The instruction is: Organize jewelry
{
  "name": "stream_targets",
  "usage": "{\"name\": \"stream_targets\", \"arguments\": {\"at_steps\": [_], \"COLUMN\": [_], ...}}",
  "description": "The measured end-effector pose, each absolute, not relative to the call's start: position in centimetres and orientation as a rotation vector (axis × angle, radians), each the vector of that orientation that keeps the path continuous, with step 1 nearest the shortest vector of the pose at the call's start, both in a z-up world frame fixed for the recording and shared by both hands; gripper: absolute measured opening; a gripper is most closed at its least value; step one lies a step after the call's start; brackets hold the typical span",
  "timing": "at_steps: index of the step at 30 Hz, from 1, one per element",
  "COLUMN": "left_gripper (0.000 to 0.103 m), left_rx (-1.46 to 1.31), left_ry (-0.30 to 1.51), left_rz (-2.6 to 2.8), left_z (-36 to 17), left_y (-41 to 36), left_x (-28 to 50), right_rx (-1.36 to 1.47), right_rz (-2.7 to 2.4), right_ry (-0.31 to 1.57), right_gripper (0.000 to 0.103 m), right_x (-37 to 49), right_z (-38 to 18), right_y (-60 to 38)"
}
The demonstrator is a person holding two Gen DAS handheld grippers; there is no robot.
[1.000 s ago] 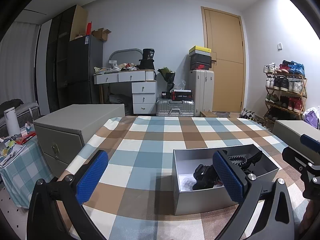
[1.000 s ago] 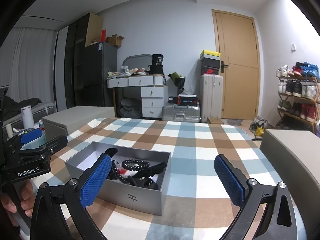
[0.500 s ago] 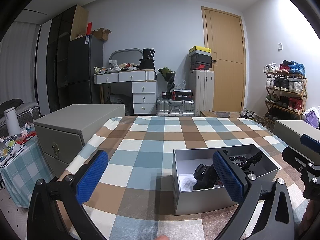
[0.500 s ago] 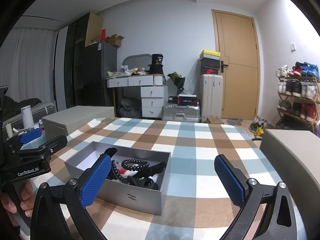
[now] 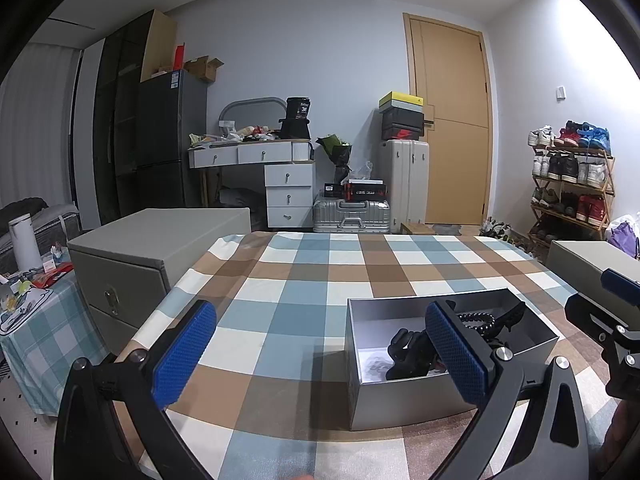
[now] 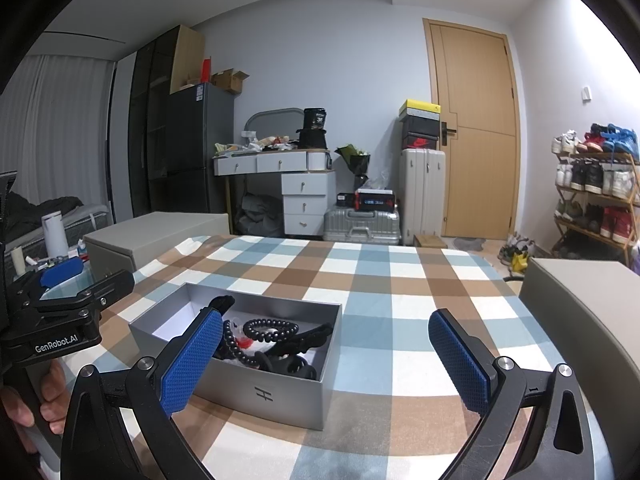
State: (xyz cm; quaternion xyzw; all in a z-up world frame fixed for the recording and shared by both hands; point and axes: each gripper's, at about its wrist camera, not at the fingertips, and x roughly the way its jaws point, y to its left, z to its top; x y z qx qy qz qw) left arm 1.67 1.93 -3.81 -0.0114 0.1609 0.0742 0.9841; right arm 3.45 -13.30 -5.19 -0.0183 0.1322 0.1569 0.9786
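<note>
Nothing has moved since the earlier frames: both the left gripper and the right gripper hover with jaws wide open and empty. Dark bead bracelets and clips lie in the open grey cardboard box on the checked bench, its long axis slanting away rightward. That box sits between the two grippers, under the right gripper's left jaw and the left gripper's right jaw, so neither looks clearly nearer.

Pale grey walls and a white ceiling close in a cluttered room. A wooden door stands shut at the back right, with a shoe rack full of trainers along the right wall. Against the back wall are a white dressing desk with drawers, a dark fridge, an upright suitcase topped with shoeboxes, and a silver case lying flat. White curtains hang at the left.
</note>
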Motion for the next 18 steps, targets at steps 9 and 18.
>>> {"name": "stream_targets", "arguments": {"at_steps": [9, 18], "left_gripper": [0.102, 0.102], "left_rx": [-0.025, -0.022], "left_ry": [0.322, 0.324], "left_rz": [0.151, 0.142], "left_z": [-3.91, -3.94], "left_y": [2.02, 1.96], "left_x": [1.66, 1.70], "right_rx": [-0.037, -0.037], "right_rz": [0.316, 0.316], "right_ry": [0.267, 0.266], "right_gripper": [0.103, 0.103], "right_x": [3.46, 3.46], "right_z": [-5.19, -5.20], "right_y": [-13.29, -13.28]}}
